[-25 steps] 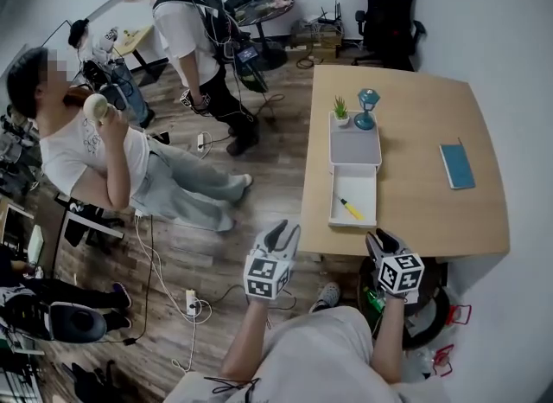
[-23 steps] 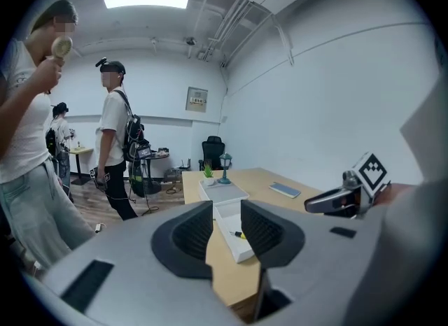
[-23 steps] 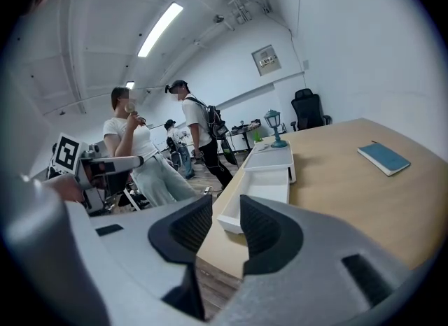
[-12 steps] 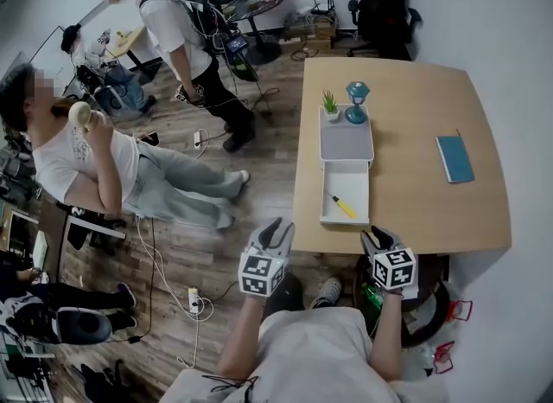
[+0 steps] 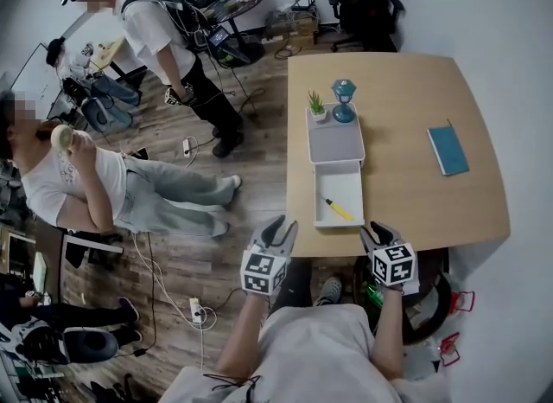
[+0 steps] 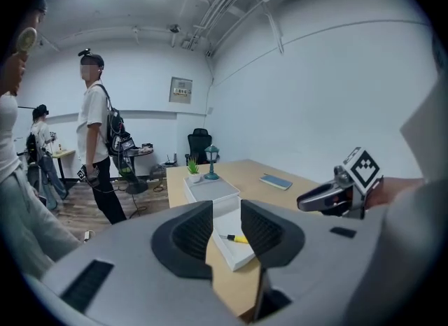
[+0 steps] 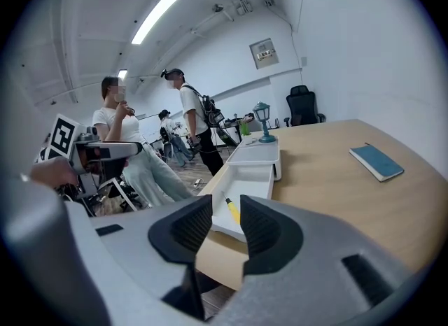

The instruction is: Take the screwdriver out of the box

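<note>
Screwdriver (image 5: 337, 209) lies in the box (image 5: 362, 194) at the near desk (image 5: 406, 90) edge, so we hold left tool (image 5: 275, 225) and right tool (image 5: 378, 232) before it, jaws apart and empty.

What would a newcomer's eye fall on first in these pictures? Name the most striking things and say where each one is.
The yellow screwdriver stands out, lying in the open white box at the near edge of the wooden table. Just short of the table, the left hand-held gripper and right hand-held gripper hover with jaws apart and empty. On the floor to the left are a person in pale jeans and a person with a backpack.
</note>
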Tool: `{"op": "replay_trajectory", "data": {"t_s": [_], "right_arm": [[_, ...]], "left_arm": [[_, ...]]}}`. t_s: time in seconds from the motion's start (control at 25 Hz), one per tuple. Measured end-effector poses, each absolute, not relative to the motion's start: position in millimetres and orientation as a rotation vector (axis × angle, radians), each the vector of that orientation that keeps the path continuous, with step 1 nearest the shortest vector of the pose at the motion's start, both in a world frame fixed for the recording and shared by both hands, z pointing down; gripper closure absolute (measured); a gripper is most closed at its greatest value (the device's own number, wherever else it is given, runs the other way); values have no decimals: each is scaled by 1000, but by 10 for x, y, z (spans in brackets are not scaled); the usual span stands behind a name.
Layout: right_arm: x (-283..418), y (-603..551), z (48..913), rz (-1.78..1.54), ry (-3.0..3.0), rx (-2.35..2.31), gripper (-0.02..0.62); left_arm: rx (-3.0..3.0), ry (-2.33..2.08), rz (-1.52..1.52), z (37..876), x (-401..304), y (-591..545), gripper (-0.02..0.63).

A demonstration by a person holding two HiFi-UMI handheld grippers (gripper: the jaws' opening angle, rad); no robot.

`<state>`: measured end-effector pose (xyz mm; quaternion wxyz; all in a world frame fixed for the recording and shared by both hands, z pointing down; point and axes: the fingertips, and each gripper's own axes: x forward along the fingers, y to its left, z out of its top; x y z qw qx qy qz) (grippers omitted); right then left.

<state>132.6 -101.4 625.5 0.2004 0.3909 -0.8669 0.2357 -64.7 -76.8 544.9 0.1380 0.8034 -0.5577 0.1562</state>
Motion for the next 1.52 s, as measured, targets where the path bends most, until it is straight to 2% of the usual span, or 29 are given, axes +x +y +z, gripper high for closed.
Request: {"op": "replay_trajectory", "data": {"t_s": [0.88, 1.52], "right_arm": [[542, -1874, 6488, 639, -2268, 955, 453], [439, -2040, 7158, 645, -2035, 848, 449]], "left_arm": [[2447, -1319, 501, 5637, -886, -2029, 489], [2520, -919, 555, 6178, -764, -2621, 489]]}}
